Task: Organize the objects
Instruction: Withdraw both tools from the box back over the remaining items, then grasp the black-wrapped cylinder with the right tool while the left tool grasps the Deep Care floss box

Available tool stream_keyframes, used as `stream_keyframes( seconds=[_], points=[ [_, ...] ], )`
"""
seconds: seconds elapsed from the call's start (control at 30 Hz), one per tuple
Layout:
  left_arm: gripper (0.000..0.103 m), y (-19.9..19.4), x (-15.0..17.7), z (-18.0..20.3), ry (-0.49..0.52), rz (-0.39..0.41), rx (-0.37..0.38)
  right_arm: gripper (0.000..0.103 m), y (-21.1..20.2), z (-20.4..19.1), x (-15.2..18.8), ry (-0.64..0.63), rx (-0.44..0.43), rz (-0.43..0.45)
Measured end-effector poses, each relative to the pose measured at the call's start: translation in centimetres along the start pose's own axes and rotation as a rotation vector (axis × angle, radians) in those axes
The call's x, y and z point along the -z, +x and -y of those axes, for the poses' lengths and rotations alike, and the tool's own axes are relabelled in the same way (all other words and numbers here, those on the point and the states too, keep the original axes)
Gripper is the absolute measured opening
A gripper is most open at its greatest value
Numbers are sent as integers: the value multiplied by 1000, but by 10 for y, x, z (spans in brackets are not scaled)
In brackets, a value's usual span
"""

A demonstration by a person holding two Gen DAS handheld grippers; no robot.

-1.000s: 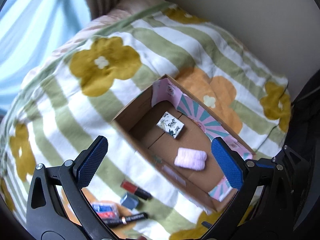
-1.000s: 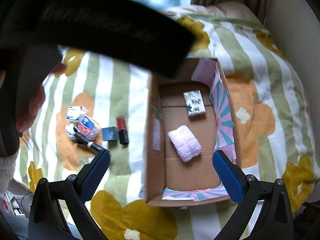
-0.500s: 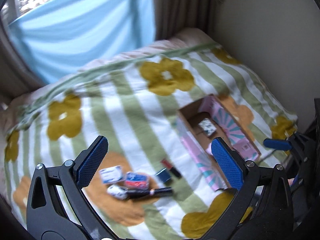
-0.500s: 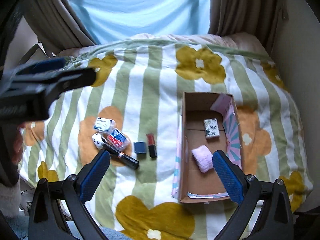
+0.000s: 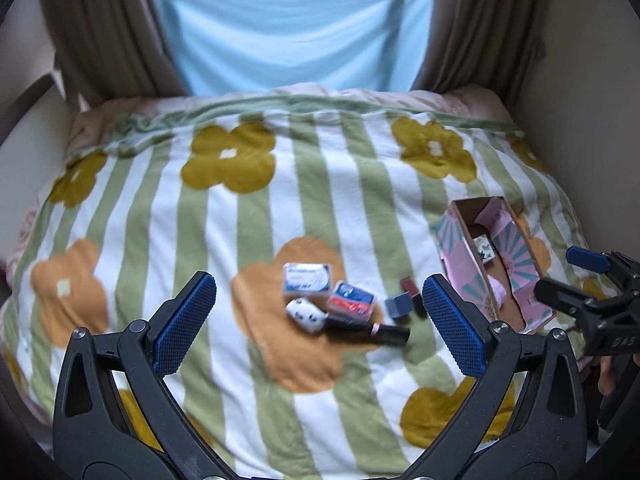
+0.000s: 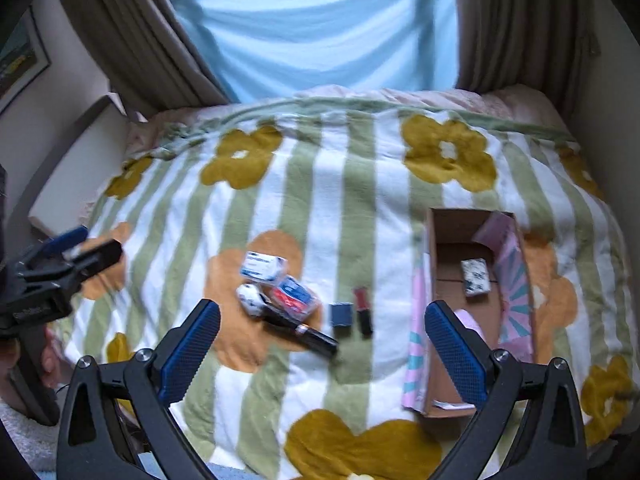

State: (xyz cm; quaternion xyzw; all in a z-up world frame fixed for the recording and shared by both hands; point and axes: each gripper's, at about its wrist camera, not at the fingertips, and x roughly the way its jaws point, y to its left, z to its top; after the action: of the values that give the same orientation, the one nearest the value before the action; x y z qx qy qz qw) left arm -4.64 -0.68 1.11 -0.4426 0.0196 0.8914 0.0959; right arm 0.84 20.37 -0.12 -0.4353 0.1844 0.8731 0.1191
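A cardboard box [image 5: 516,252] [image 6: 436,280] with pink and teal lining sits on the right of the bed. It holds a black-and-white patterned packet [image 6: 475,277] and a pink fluffy item [image 6: 471,320]. Left of it lie a white-blue packet [image 5: 307,277] [image 6: 263,267], a red-blue packet [image 5: 351,298] [image 6: 294,296], a white spotted item [image 5: 306,315], a black marker [image 5: 368,330] [image 6: 304,330], a dark blue square [image 5: 396,306] [image 6: 341,314] and a red-black tube [image 5: 412,292] [image 6: 363,310]. My left gripper [image 5: 320,324] and right gripper [image 6: 324,344] are both open, empty and held above the bed.
The bed carries a white and green striped blanket with flower prints [image 5: 240,220]. A light blue sheet [image 5: 288,24] hangs between brown curtains [image 5: 104,28] at the back. A wall [image 5: 592,100] borders the right side. A framed picture [image 6: 20,56] hangs on the left wall.
Both grippers have pulled back and up from over the box. The views now take in the whole bed and the loose items. The jaws stayed open.
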Motion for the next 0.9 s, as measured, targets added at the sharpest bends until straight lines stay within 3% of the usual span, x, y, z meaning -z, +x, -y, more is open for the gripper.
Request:
stream_keyframes(
  seconds=[0.43,0.6,0.9],
  points=[
    [103,10,17,-33,-37,-25,6,102,16,-38,5,-186,-43,28],
    [103,47,19,-40,-25,-78,19,100,54,-45,14,-264,-74,-16],
    [103,159,15,-38,17,-186,49,84,146,-56,49,-453,-103,-82]
  ],
)
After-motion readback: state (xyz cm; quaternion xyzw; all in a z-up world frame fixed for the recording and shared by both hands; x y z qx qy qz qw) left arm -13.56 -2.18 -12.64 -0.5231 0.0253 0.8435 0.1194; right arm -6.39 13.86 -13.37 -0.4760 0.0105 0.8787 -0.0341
